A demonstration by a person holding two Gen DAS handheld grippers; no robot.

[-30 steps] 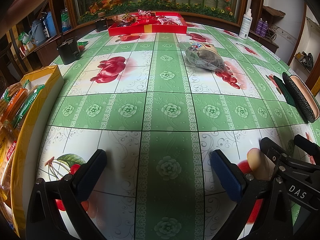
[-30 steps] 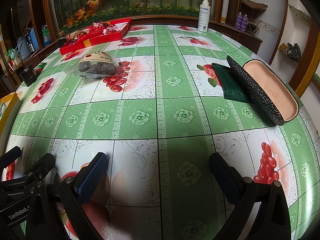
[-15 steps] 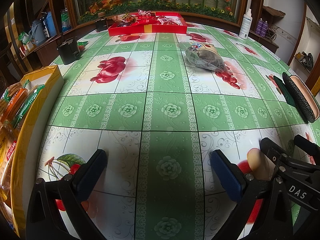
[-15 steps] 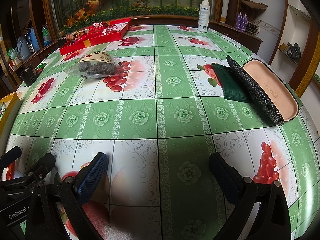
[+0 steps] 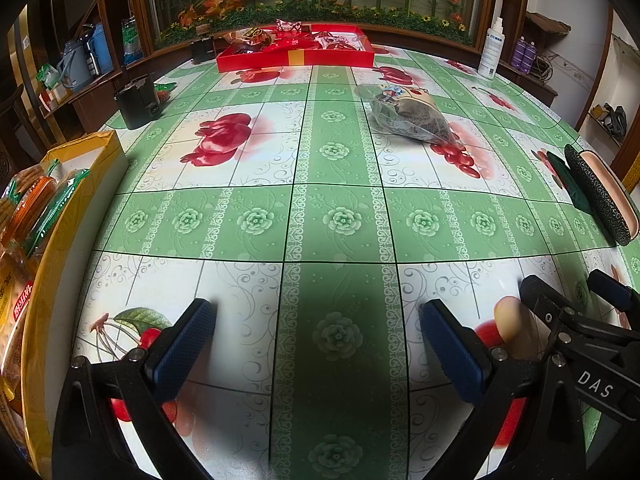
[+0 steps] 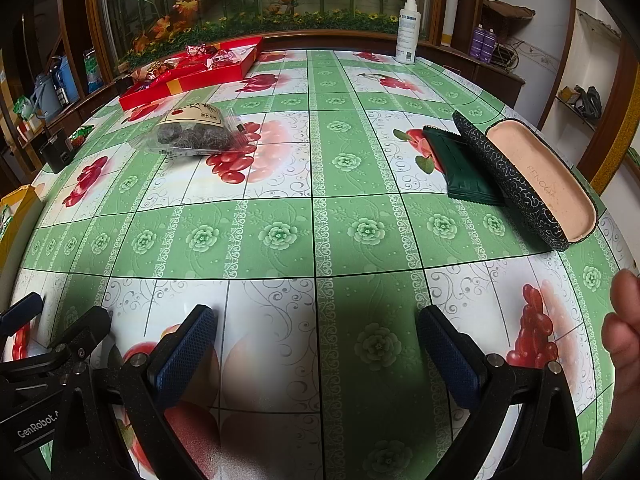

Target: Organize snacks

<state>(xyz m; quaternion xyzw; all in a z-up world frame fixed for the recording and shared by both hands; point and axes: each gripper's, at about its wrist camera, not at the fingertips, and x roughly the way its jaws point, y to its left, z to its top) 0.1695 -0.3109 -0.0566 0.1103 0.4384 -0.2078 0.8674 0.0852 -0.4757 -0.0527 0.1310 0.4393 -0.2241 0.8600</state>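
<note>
tongs: left gripper [image 5: 316, 336] and right gripper [image 6: 316, 340] both released, empty, low in frame over tablecloth [image 5: 256, 220] | snack bag [image 5: 408, 118] upper right of centre in left view, upper left in right view | red tray [image 5: 296, 58] top centre | fingers [image 6: 624, 320] right edge of right view

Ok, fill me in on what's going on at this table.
A person is set to tidy snacks with two handheld grippers. The left gripper and right gripper are both open, empty and low over the tablecloth. A clear snack bag lies loose mid-table. The red tray at the far edge already holds wrapped snacks. Nothing is gripped.
</note>
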